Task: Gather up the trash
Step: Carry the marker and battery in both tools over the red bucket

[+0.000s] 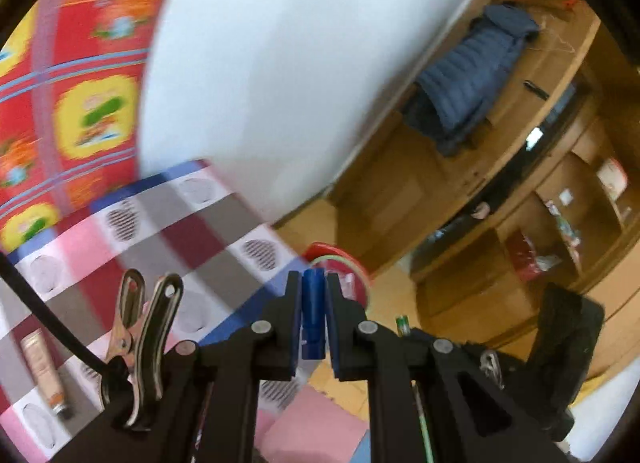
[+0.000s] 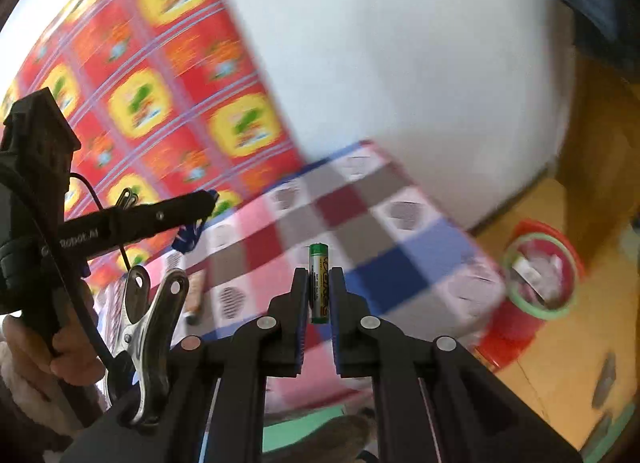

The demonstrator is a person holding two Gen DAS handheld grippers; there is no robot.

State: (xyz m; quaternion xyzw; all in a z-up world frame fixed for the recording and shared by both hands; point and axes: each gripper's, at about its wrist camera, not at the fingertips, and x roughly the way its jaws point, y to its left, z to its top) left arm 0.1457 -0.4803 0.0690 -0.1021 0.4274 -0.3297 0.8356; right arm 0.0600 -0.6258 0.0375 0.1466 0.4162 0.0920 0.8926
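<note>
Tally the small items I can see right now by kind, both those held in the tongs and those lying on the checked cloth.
Green-capped cylindrical battery, held in the right tongs: 1
Blue plastic cylinder-shaped piece, held in the left tongs: 1
Beige squeeze tube, lying on the checked cloth: 1
Total: 3

White lettering "Robot.AI", partly cut off at its start, readable along the black body of the left gripper (image 2: 192, 223) in the right wrist view. Orange brand script printed lengthwise on the green-topped battery (image 2: 318, 283), too squeezed between the pads and too blurred to spell out; small dark lines of print beside it, equally unreadable. Printed emblems repeated on the red and yellow patterned cloth (image 2: 160, 103), smeared beyond reading in both views. Nothing else legible.
</note>
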